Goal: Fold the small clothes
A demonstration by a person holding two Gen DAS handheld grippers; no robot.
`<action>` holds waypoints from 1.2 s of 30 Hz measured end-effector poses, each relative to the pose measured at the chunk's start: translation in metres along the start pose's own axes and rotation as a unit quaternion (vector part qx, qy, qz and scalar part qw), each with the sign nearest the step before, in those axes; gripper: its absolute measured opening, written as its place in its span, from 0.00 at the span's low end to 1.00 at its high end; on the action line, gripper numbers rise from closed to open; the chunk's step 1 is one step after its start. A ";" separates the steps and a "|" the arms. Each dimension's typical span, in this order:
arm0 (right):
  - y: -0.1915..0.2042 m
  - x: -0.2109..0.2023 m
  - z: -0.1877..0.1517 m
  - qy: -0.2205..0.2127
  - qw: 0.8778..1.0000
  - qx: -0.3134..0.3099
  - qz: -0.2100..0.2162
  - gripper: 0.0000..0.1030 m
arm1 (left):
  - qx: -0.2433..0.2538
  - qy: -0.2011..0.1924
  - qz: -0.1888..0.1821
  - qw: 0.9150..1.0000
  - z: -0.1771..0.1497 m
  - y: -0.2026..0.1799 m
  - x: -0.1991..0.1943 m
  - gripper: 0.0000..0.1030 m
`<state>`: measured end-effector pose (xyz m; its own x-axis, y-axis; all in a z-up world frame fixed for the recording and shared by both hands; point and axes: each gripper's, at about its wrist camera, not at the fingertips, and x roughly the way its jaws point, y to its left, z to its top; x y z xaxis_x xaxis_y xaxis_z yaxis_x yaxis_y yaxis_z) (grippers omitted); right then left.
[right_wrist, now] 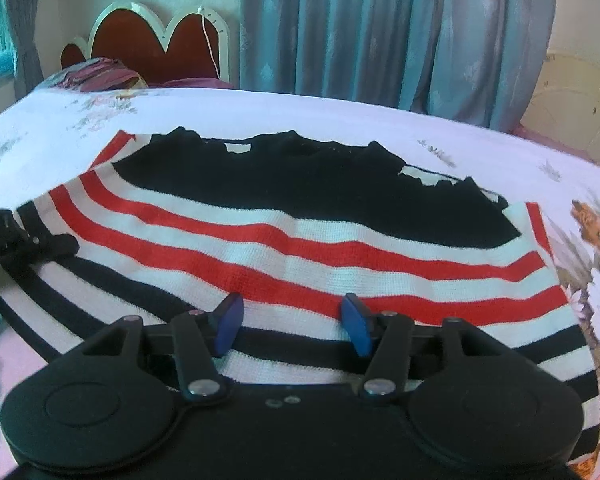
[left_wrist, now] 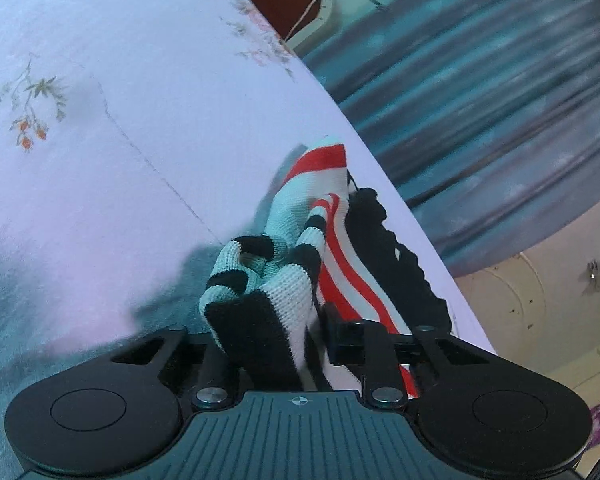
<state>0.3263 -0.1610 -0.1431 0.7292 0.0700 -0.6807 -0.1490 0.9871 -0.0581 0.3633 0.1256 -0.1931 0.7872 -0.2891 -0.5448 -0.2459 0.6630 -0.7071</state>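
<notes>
**Around the bed**

We see a white bedsheet [right_wrist: 340, 120] with flower prints. Behind it stands a dark red headboard [right_wrist: 148, 44] with a pale edge. Grey-blue curtains [right_wrist: 380, 28] hang near it. A purple pillow [right_wrist: 100, 74] lies beside the headboard.

L tool [left_wrist: 276, 320] clamped on cloth | R tool [right_wrist: 292, 326] jaws apart

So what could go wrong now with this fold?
1. The left tongs pinch only a bunched edge of the striped sweater; it may slip out during the fold.
2. The right tongs are open above the fabric, so nothing pins that side and the sweater could drag across the bedsheet.
</notes>
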 end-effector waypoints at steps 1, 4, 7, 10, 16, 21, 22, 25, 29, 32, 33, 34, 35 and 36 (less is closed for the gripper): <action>0.002 0.000 -0.001 -0.003 1.000 -0.007 -0.004 0.53 | 0.003 -0.001 -0.001 1.000 0.000 -0.001 -0.001 0.15; 0.008 0.001 -0.007 -0.017 0.999 -0.031 -0.018 0.53 | 0.029 -0.013 0.001 0.999 0.001 -0.016 -0.006 0.14; 0.008 0.000 -0.010 -0.026 0.999 -0.034 -0.020 0.53 | 0.088 -0.030 -0.003 0.996 0.006 -0.039 -0.017 0.14; 0.002 -0.001 -0.007 -0.025 1.000 -0.019 -0.005 0.54 | 0.148 -0.043 -0.009 0.988 0.006 -0.073 -0.023 0.13; -0.048 -0.018 0.007 -0.038 0.996 0.067 0.047 0.55 | 0.273 -0.054 -0.038 0.960 -0.008 -0.158 -0.026 0.13; -0.108 -0.044 0.007 -0.056 0.992 0.108 0.038 0.55 | 0.363 -0.033 -0.091 0.927 -0.047 -0.234 -0.011 0.13; -0.121 -0.049 0.005 -0.056 0.991 0.118 0.034 0.55 | 0.377 -0.025 -0.101 0.921 -0.057 -0.246 -0.010 0.13; -0.167 -0.061 -0.005 -0.053 0.987 0.153 0.016 0.55 | 0.411 0.018 -0.116 0.904 -0.096 -0.271 0.008 0.13; -0.216 -0.070 -0.025 -0.037 0.981 0.192 -0.007 0.54 | 0.476 0.079 -0.091 0.871 -0.162 -0.272 0.026 0.14; -0.238 -0.075 -0.031 -0.035 0.975 0.218 -0.001 0.54 | 0.513 0.072 -0.070 0.852 -0.184 -0.265 0.018 0.23; -0.241 -0.078 -0.031 -0.038 0.974 0.222 0.003 0.54 | 0.523 0.068 -0.072 0.847 -0.185 -0.265 0.012 0.36; -0.243 -0.080 -0.031 -0.041 0.973 0.225 0.008 0.54 | 0.529 0.073 -0.077 0.842 -0.186 -0.266 0.006 0.45; -0.246 -0.080 -0.028 -0.044 0.972 0.229 0.020 0.54 | 0.532 0.080 -0.083 0.839 -0.185 -0.270 0.002 0.67; -0.247 -0.079 -0.025 -0.045 0.970 0.236 0.036 0.54 | 0.535 0.087 -0.091 0.836 -0.185 -0.271 -0.007 0.79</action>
<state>0.2885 -0.4138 -0.0930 0.7871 0.1327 -0.6024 0.1047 0.9337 0.3425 0.3198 -0.1794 -0.0813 0.6396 -0.4869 -0.5948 0.5884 0.8080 -0.0287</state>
